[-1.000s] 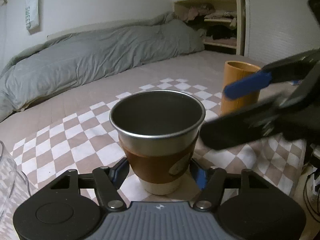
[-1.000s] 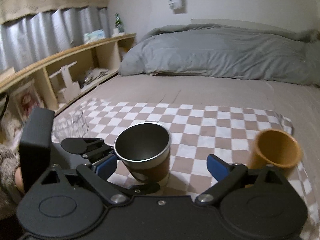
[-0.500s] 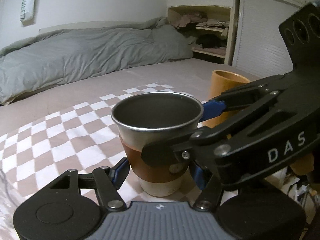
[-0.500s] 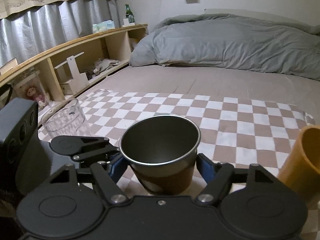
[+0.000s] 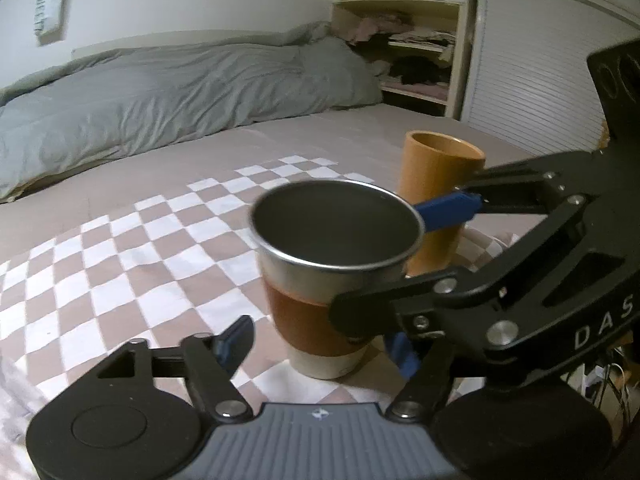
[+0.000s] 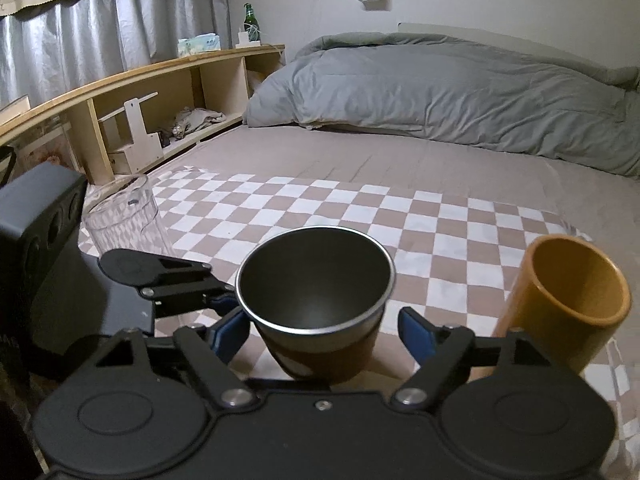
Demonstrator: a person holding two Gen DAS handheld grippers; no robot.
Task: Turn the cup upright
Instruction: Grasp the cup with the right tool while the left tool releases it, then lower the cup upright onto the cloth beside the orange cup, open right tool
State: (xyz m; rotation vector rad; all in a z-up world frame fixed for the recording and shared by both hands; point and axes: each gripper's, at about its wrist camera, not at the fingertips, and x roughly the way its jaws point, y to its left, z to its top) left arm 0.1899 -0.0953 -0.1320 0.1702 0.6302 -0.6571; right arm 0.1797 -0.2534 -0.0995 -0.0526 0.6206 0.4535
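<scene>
A grey duvet [image 6: 460, 92] fills the upper right of the right wrist view. The checked cloth [image 6: 440, 232] spans the middle. On it the metal cup [image 6: 316, 304] stands upright at lower centre, an orange cup [image 6: 568, 304] to its right. The left gripper [image 5: 320, 340] and right gripper [image 6: 324, 332] both flank the metal cup, spread wide with gaps.

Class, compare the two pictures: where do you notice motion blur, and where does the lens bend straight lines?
Left wrist view: the steel cup and the left tongs look smeared by motion, while the orange cup stays fairly sharp. Right wrist view: mostly sharp, but the wooden shelf curves from fisheye distortion.
</scene>
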